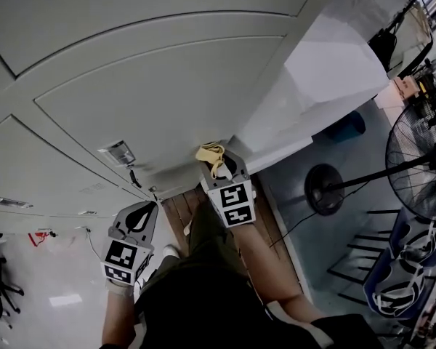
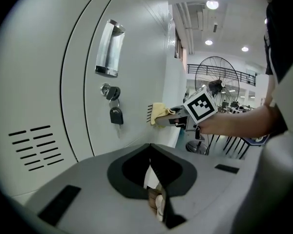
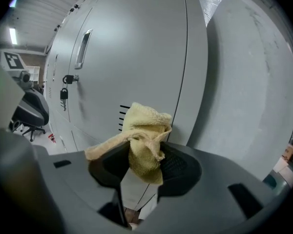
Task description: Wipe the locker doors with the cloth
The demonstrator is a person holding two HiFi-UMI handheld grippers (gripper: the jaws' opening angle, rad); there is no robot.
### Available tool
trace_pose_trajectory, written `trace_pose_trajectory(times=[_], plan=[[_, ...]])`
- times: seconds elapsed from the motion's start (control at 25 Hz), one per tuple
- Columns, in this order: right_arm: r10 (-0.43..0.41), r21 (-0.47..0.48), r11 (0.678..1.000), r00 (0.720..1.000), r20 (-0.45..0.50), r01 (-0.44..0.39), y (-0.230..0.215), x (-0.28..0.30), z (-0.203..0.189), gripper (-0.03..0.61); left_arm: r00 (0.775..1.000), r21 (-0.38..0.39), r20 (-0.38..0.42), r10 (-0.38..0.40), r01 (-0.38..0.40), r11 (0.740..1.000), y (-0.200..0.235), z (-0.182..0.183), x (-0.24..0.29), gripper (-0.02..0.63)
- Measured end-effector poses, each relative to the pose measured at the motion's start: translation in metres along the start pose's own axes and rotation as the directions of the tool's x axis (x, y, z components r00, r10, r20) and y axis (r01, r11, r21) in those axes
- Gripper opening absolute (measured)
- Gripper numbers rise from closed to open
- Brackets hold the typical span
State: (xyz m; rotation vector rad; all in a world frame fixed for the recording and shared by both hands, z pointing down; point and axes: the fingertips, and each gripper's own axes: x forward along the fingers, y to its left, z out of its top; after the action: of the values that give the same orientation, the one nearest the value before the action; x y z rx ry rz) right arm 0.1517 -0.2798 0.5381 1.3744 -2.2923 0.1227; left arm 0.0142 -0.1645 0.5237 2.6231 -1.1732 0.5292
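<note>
Grey locker doors (image 1: 152, 78) fill the head view. My right gripper (image 1: 219, 167) is shut on a crumpled yellow cloth (image 1: 212, 155), whose tip touches the lower edge of a door close to its vent slots (image 3: 123, 112). In the right gripper view the cloth (image 3: 144, 140) bulges up out of the gripper (image 3: 141, 155) in front of the door (image 3: 136, 48). My left gripper (image 1: 141, 209) hangs lower and to the left, shut and holding nothing. Seen from the left gripper (image 2: 150, 152), the cloth (image 2: 159, 113) rests against the door (image 2: 136, 57).
The door has a metal handle (image 2: 109, 48) and a key with a black fob (image 2: 115, 112) in its lock. A white side panel (image 1: 327, 71) ends the locker row. A standing fan (image 1: 421, 166) with a round base (image 1: 325, 189) stands right; an office chair (image 3: 31, 113) stands far left.
</note>
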Motion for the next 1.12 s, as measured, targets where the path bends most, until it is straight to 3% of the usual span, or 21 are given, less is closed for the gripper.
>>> trace_pose_trajectory(times=[0.48,1.12], plan=[[-0.033,0.025,0.999,0.997,-0.066,0.035,-0.015,0.007,-0.026,0.170,1.000,-0.024,-0.030,0.000,-0.001,1.000,0.003,-0.012,0.006,0.009],[0.072,0.024,0.997,0.992,-0.102,-0.070,0.055,0.028,-0.035,0.170,0.995,-0.061,-0.046,0.083,-0.086,0.994,0.015,-0.041,-0.041,0.009]])
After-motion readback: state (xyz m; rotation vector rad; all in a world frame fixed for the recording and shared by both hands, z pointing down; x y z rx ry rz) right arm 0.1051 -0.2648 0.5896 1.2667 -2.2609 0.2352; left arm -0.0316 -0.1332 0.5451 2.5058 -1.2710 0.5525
